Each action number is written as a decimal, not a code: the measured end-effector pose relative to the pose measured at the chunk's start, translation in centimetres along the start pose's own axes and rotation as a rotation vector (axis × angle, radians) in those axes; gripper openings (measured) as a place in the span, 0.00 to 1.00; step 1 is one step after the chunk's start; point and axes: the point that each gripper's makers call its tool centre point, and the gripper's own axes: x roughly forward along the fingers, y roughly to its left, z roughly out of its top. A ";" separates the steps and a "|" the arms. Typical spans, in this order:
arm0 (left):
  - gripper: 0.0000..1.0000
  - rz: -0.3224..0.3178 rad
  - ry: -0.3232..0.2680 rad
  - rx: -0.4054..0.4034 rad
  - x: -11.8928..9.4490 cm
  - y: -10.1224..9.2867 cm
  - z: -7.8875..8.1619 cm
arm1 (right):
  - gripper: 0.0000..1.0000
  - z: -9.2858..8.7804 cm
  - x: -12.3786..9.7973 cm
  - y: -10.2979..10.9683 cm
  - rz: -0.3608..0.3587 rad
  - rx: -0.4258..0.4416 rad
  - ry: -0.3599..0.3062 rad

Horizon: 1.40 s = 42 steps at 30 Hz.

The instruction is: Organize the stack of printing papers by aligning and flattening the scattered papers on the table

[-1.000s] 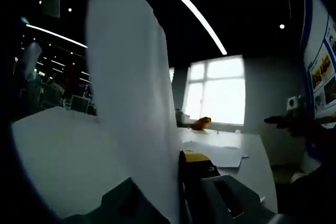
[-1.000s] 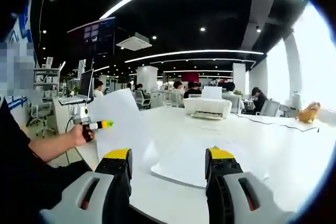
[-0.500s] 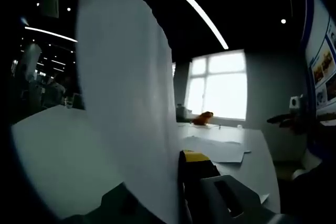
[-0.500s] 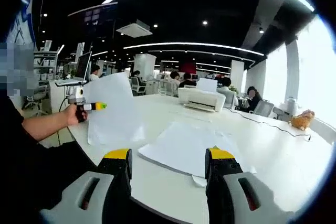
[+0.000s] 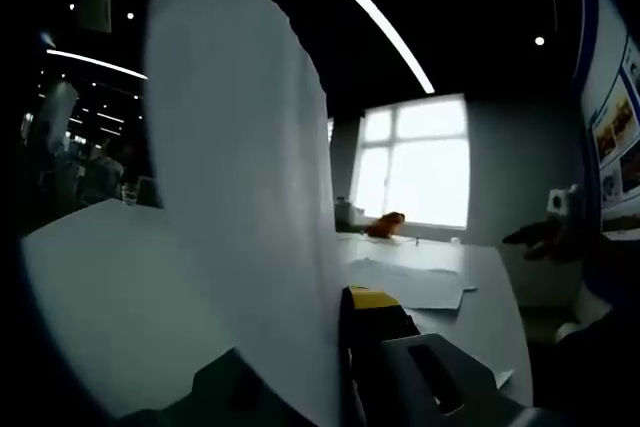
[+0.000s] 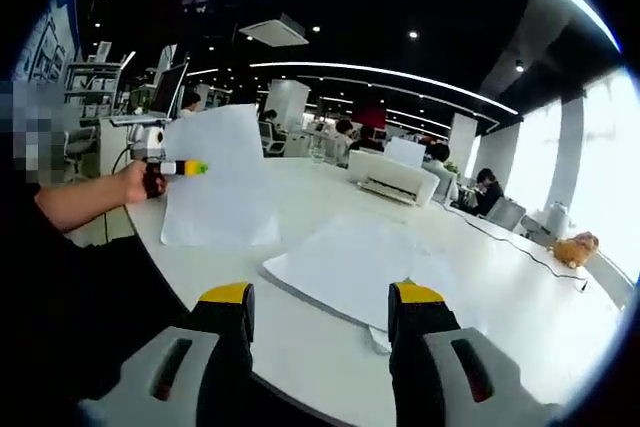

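Right gripper view: a single white sheet of printing paper [image 6: 220,177] hangs upright off the near edge of the long white table [image 6: 520,317], pinched at its edge by the left gripper [image 6: 190,168], whose yellow-green tips close on it while a hand [image 6: 135,182] grips the handle. On the tabletop just beyond, a loose pile of white papers [image 6: 350,267] lies flat but fanned, its corners out of line, with a small scrap peeking out at its near edge. The right gripper [image 6: 320,312], with yellow-capped jaws set wide apart, holds nothing and hovers above the near rim of the table, facing the pile.

In the left gripper view, the held sheet [image 5: 240,197] rises up the middle between the jaws, covering the left one; the pile [image 5: 410,282] lies farther along the table.

The step in hand looks like gathering a stray sheet to join the pile. The next move probably calls for carrying the sheet over the pile, laying it square on top, then using both grippers to tap the edges flush and press the pile flat; a thin sheet held by one edge may sag or curl as it travels.

Against the frame half a second back, the right gripper view has tipped a little, so the pile sits closer to its centre; the sheet and left gripper keep nearly the same pose.

Beyond stand a white printer [image 6: 392,179], seated people, and an orange toy [image 6: 572,248] by the window.
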 end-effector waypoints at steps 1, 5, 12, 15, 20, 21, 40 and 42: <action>0.06 0.000 0.001 0.000 0.0 0.0 0.0 | 0.49 -0.1 0.2 0.1 0.000 -0.010 0.004; 0.06 -0.001 0.004 0.001 0.0 0.0 -0.1 | 0.49 -0.3 0.9 0.5 -0.007 -0.055 0.017; 0.06 0.000 0.004 0.000 0.0 -0.1 -0.1 | 0.48 -0.6 2.2 1.6 -0.007 -0.144 0.046; 0.06 0.005 0.006 -0.001 0.0 0.0 -0.1 | 0.47 -0.3 2.6 2.1 0.001 -0.177 0.037; 0.06 0.016 0.003 -0.009 -0.1 0.2 0.0 | 0.44 -0.6 3.3 2.3 0.008 -0.221 0.056; 0.06 0.017 0.002 -0.011 -0.1 0.2 0.0 | 0.44 -0.6 3.4 2.3 0.008 -0.226 0.059; 0.06 0.061 0.017 0.003 -0.2 0.8 -0.3 | 0.44 -2.2 6.0 1.5 0.004 -0.344 0.125; 0.06 0.060 0.018 0.004 -0.2 0.8 -0.3 | 0.44 -2.2 6.3 1.6 0.005 -0.355 0.126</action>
